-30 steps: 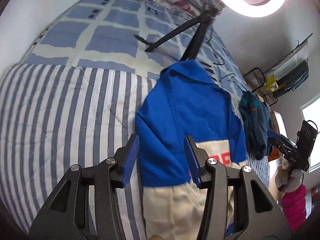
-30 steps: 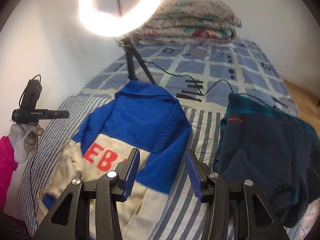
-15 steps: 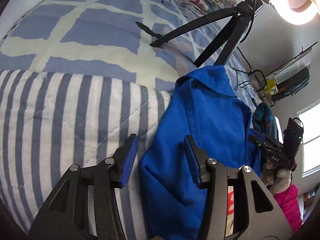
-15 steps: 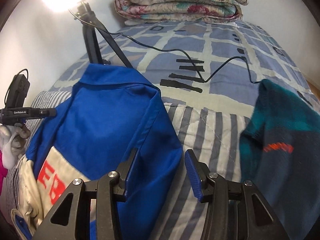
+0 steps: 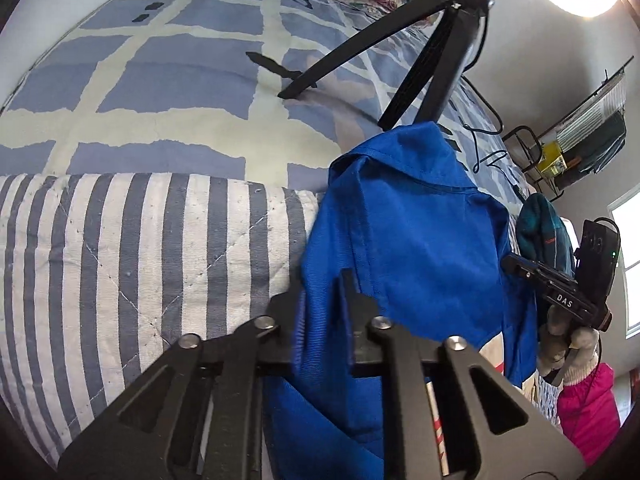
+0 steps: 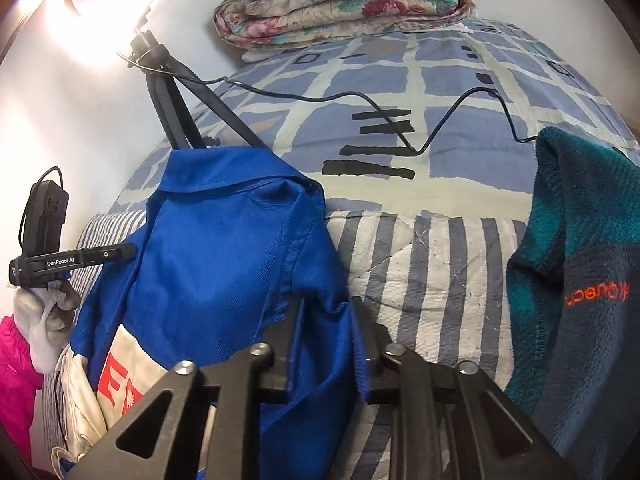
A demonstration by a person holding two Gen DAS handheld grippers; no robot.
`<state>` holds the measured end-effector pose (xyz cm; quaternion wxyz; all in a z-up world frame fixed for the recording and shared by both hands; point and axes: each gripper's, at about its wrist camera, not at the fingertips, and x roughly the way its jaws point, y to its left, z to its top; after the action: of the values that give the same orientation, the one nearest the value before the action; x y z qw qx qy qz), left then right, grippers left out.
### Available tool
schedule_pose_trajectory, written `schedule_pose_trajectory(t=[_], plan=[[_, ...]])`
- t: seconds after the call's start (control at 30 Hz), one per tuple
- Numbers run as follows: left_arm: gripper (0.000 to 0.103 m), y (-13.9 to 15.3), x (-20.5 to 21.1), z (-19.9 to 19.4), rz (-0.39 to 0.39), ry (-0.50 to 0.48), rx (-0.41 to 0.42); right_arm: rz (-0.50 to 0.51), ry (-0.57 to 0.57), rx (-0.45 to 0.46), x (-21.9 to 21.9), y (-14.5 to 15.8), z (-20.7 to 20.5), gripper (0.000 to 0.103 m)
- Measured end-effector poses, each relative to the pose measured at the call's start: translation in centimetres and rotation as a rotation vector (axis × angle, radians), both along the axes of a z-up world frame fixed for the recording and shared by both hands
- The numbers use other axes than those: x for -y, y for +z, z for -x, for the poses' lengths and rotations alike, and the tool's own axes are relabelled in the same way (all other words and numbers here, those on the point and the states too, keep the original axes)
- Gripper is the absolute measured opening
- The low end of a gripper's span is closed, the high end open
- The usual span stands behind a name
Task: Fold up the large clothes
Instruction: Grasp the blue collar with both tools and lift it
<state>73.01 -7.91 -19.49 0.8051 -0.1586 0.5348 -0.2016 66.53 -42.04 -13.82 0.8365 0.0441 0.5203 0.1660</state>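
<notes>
A blue jacket (image 5: 416,240) with a cream lower part and red letters lies back-up on the striped quilt (image 5: 140,248). My left gripper (image 5: 322,312) is shut on the jacket's left shoulder edge. In the right wrist view the jacket (image 6: 216,264) fills the left half, and my right gripper (image 6: 326,332) is shut on its right shoulder edge. The right gripper also shows at the left wrist view's right edge (image 5: 560,300), and the left gripper at the right wrist view's left edge (image 6: 60,258).
A dark teal fleece (image 6: 580,280) lies on the quilt to the right. A black tripod (image 5: 420,52) with a ring light stands just beyond the collar, its cable (image 6: 400,120) running across the blue checked sheet (image 5: 160,80). Folded floral blankets (image 6: 344,0) sit at the back.
Both grippers moved forward and down to the jacket's shoulders and went from open to shut on the blue cloth.
</notes>
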Motion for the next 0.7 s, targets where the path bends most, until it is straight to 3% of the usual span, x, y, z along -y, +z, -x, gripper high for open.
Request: schedule_pose_trajectory(t=[0.17,0.37,0.7], plan=[[0.002,1.2,1.3,1.1,-0.064,-0.029,0.070,0.025,-0.001,0.041,-0.5,1.0,0.5,0.002],[0.001,3.6,0.4,3.0,0.016,0.003,0.113,-0.005,0.000,0.127,-0.7,4.2,2.0,0.001],[0.001,9.0,-0.1,9.2,0.073,-0.046,0.213,-0.054,0.032,0.228,-1.3,10.5,7.7,0.001]])
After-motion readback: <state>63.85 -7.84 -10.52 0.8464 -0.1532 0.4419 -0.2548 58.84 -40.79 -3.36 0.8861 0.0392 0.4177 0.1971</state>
